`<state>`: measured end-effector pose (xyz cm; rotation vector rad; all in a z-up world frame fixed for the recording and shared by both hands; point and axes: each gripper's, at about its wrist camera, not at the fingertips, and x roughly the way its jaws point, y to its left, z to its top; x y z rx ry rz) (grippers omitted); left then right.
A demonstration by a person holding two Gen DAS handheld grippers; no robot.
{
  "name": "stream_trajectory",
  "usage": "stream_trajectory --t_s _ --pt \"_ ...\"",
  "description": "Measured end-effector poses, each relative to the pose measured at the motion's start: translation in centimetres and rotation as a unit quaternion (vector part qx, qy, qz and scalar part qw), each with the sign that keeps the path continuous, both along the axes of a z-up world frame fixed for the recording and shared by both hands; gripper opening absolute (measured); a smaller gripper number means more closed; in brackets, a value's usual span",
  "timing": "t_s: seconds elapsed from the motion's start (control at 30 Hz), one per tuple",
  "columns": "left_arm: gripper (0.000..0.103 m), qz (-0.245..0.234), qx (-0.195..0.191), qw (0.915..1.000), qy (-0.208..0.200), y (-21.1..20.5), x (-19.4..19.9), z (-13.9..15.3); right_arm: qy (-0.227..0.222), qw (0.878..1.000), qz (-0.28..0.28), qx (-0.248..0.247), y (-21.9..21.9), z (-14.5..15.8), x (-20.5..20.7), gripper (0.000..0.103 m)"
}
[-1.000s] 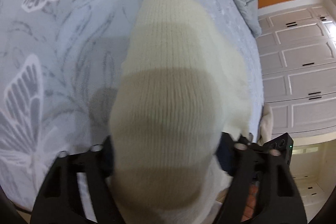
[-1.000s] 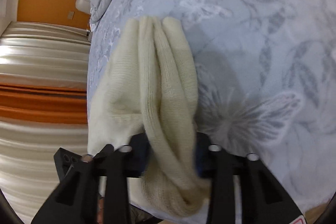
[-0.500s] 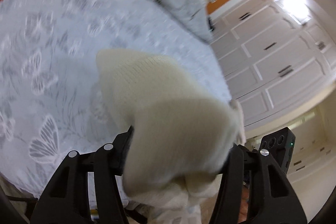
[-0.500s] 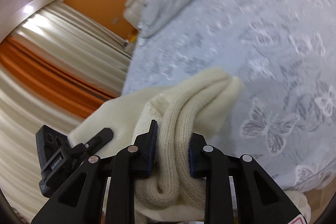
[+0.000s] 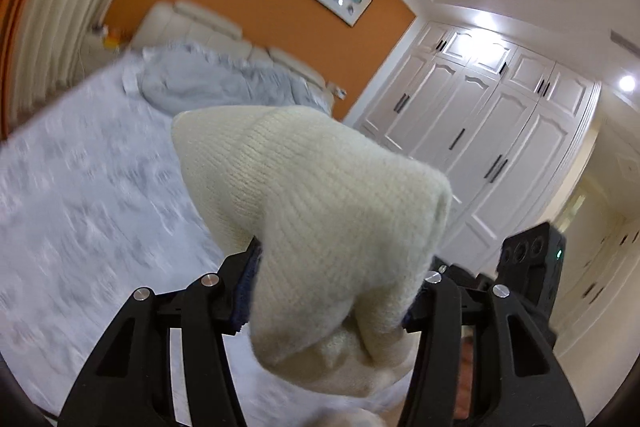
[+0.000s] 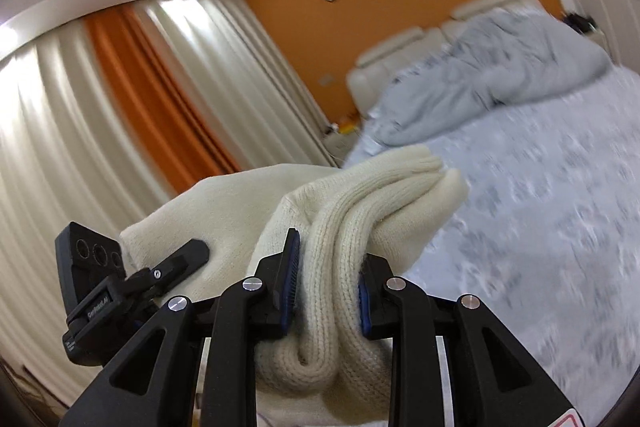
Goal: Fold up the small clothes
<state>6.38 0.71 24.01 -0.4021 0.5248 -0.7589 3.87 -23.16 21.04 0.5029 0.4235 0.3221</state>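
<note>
A cream knitted garment point(image 5: 312, 187) hangs bunched between both grippers, lifted off the bed. In the left wrist view my left gripper point(image 5: 340, 267) is shut on a thick fold of it, whose free end sticks forward and up. In the right wrist view my right gripper point(image 6: 330, 267) is shut on a rolled, ribbed edge of the same garment point(image 6: 400, 195), with the pads pressing into the knit. The left gripper's body point(image 6: 132, 275) shows to the left there, against the cloth. The garment's lower part is hidden below the fingers.
The bed with its pale blue butterfly-print cover point(image 5: 80, 207) point(image 6: 540, 207) lies below and ahead. A crumpled grey duvet point(image 5: 212, 83) point(image 6: 500, 75) sits by the cream headboard. White wardrobe doors point(image 5: 480, 127) stand on the right, cream and orange curtains point(image 6: 100, 127) on the left.
Both grippers rose well above the bed with the garment and tilted from looking down to nearly level. The garment left the cover and now hangs in the air.
</note>
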Motion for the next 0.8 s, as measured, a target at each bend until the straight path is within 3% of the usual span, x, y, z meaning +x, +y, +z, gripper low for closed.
stream_trajectory --t_s 0.03,0.1,0.13,0.2,0.3,0.4,0.5,0.57,0.7,0.73,0.8 --pt "0.058 0.012 0.017 0.9998 0.0 0.8 0.8 -0.7 0.005 1.0 -0.004 -0.004 0.6 -0.6 1.1 0.028" --pt "0.079 0.031 0.04 0.9985 0.022 2.0 2.0 -3.2 0.039 0.999 -0.021 -0.006 1.0 -3.8 3.2 0.038" --pt "0.084 0.039 0.06 0.9958 0.056 2.7 3.5 -6.4 0.058 0.998 -0.036 -0.013 1.1 -5.7 3.7 0.045" --pt "0.085 0.071 0.101 0.9853 0.118 3.9 5.2 -12.1 0.128 0.989 -0.067 -0.033 1.2 -11.7 4.8 0.046" --pt "0.083 0.116 0.136 0.9677 0.178 5.9 5.6 -19.2 0.231 0.969 -0.08 -0.013 1.2 -20.9 3.8 0.046" --pt "0.083 0.132 0.146 0.9588 0.205 6.4 5.3 -23.1 0.279 0.957 -0.074 -0.014 1.5 -25.2 3.8 0.046" --pt "0.084 0.15 0.144 0.9537 0.217 6.1 6.2 -24.8 0.296 0.952 -0.072 -0.018 1.5 -26.8 5.5 0.046" --pt "0.087 0.17 0.138 0.9496 0.225 6.6 6.7 -25.7 0.299 0.953 -0.057 0.011 1.3 -27.4 7.0 0.061" --pt "0.09 0.208 0.083 0.9297 0.292 8.5 8.0 -29.2 0.327 0.943 -0.029 0.057 1.9 -30.5 10.6 0.068" --pt "0.09 0.213 0.066 0.9244 0.31 9.0 8.6 -30.2 0.341 0.937 -0.021 0.07 2.3 -31.7 11.7 0.068" --pt "0.09 0.194 0.031 0.9203 0.338 9.5 9.7 -32.5 0.372 0.923 -0.008 0.1 3.0 -34.3 12.7 0.056"
